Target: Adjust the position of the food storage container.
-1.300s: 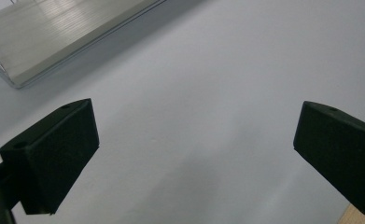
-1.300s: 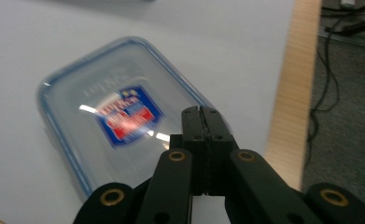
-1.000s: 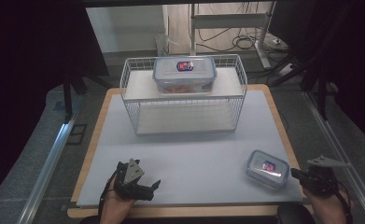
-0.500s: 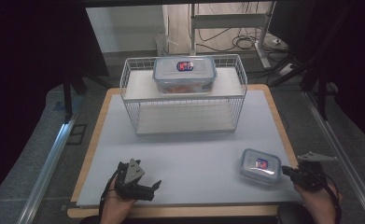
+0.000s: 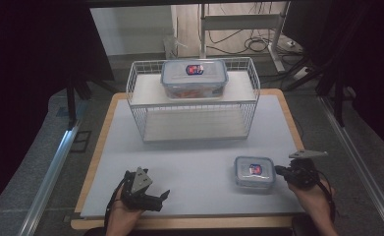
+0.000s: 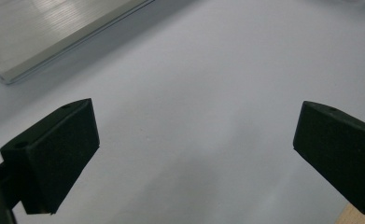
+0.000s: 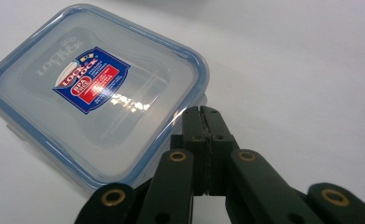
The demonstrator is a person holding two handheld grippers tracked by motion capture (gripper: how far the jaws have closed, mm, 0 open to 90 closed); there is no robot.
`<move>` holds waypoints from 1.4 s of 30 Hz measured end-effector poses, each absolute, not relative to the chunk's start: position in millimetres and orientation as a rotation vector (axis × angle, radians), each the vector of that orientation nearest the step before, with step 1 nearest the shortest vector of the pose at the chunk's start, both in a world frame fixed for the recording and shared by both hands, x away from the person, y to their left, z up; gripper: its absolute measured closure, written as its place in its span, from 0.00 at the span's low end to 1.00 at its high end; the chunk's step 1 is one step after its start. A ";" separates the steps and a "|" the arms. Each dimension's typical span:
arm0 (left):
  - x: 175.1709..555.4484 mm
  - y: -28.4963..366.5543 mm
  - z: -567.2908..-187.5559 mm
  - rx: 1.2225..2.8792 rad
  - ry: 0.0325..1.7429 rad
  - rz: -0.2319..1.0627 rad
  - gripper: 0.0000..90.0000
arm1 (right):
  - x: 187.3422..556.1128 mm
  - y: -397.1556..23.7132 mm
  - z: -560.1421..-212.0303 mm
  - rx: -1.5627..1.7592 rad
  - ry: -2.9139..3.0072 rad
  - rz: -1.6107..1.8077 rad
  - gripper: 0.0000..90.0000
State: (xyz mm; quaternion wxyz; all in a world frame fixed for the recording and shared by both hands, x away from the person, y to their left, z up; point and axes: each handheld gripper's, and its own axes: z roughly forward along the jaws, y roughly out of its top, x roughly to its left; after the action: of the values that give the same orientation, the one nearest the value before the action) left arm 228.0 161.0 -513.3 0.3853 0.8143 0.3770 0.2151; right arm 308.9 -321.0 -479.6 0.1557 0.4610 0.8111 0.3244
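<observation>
A small clear lidded container [image 5: 254,171] with a blue rim and a red-and-blue label lies on the white table top at the front right. My right gripper [image 5: 280,170] is shut, and its tips rest against the container's right edge. In the right gripper view the closed jaws [image 7: 200,111] meet the lid's rim [image 7: 96,93], with nothing visibly pinched between them. My left gripper [image 5: 162,198] rests at the front left, open. The left gripper view has its jaws [image 6: 194,149] wide apart over bare table.
A white wire rack [image 5: 139,93] stands at the back of the table. A larger lidded container [image 5: 194,77] sits on its top shelf. The table's wooden edge [image 5: 179,223] runs along the front. An aluminium rail [image 6: 54,32] lies beyond the left gripper.
My right gripper has moved left along the front of the table, and the small container has slid left with it. The left gripper has stayed where it was.
</observation>
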 end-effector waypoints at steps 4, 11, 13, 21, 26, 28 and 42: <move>228.4 161.1 -513.8 2.074 0.961 0.542 0.00 | 309.0 -306.6 -481.3 1.293 2.366 0.953 1.00; 228.7 159.9 -514.1 2.077 0.960 0.541 0.00 | 313.4 -281.2 -484.2 1.251 2.431 1.003 1.00; 228.7 160.3 -514.0 2.075 0.961 0.540 0.00 | 314.9 -272.3 -484.2 1.229 2.456 1.027 1.00; 228.5 161.6 -513.7 2.072 0.963 0.543 0.00 | 318.0 -237.5 -485.1 1.147 2.524 1.040 1.00; 228.5 161.5 -513.7 2.072 0.962 0.543 0.00 | 317.2 -223.1 -486.6 1.115 2.553 1.059 1.00; 228.6 161.1 -513.6 2.074 0.962 0.543 0.00 | 317.4 -217.1 -487.3 1.107 2.568 1.070 1.00; 228.8 161.7 -514.0 2.080 0.962 0.537 0.01 | 317.8 -185.4 -489.7 1.009 2.630 1.087 0.99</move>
State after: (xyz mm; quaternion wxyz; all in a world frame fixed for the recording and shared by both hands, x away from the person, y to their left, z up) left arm 228.8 161.7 -514.0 0.3839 0.8160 0.3774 0.2107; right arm 317.8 -185.4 -489.7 0.0611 0.3335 0.8695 0.3593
